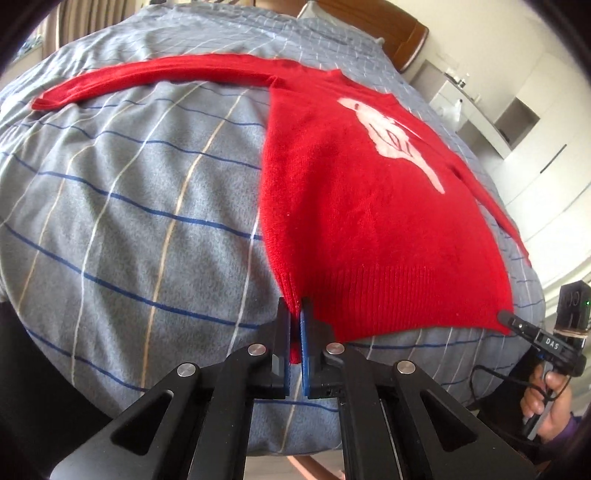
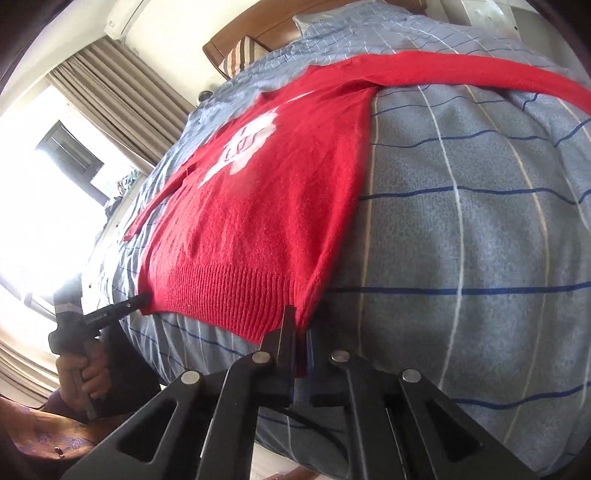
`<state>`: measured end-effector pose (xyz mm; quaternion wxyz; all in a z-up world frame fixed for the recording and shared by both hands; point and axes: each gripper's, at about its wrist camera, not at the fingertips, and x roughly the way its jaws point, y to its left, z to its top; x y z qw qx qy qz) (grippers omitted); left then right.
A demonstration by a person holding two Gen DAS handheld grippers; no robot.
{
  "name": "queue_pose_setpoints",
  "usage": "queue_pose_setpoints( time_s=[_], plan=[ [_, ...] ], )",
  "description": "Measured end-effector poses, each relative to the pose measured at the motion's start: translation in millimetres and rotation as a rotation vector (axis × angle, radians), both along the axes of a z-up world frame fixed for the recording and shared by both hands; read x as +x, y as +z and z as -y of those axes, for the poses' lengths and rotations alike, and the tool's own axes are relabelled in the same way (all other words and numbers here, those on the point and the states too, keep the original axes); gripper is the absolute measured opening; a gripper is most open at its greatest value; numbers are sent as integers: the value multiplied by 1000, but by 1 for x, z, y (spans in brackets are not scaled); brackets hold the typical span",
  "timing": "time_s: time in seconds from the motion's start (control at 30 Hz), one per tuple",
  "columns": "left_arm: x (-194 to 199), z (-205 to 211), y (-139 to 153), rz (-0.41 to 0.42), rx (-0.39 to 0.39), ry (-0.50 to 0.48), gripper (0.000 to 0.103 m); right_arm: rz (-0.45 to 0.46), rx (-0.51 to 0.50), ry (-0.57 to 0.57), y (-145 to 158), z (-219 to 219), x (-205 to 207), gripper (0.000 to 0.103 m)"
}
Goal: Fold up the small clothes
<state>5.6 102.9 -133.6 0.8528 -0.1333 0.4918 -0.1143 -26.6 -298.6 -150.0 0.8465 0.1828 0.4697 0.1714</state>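
A red knit sweater (image 1: 354, 206) with a white motif on its chest lies flat on the bed, sleeves spread out to both sides. My left gripper (image 1: 295, 314) is shut on the left corner of its ribbed hem. My right gripper (image 2: 301, 317) is shut on the right corner of the hem. The sweater also shows in the right wrist view (image 2: 266, 206). Each gripper shows in the other's view: the right one (image 1: 506, 317) at the hem's right corner, the left one (image 2: 142, 299) at its left corner.
The bed has a grey-blue checked duvet (image 1: 129, 221) and a wooden headboard (image 1: 399, 33) at the far end. White cabinets (image 1: 517, 122) stand to the right. A curtained window (image 2: 74, 147) is to the left. The near bed edge is right below the grippers.
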Motion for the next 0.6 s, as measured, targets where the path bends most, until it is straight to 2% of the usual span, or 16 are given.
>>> queue_pose_setpoints(
  time_s=[0.13,0.23,0.33,0.6],
  plan=[
    [-8,-6,5,-12,17,2,2,-23,-19,-44,15,7,-17,3],
    [-2,1,-9,-40,92,-12,1,-63,-59,-51,-2,1,-10,3],
    [8,1,-27,-96,98,10,1,-104,-57,-80,-34,5,-2,3],
    [10,9,-30,-77,141,11,3,-70,-55,-98,-36,7,-5,3]
  ],
)
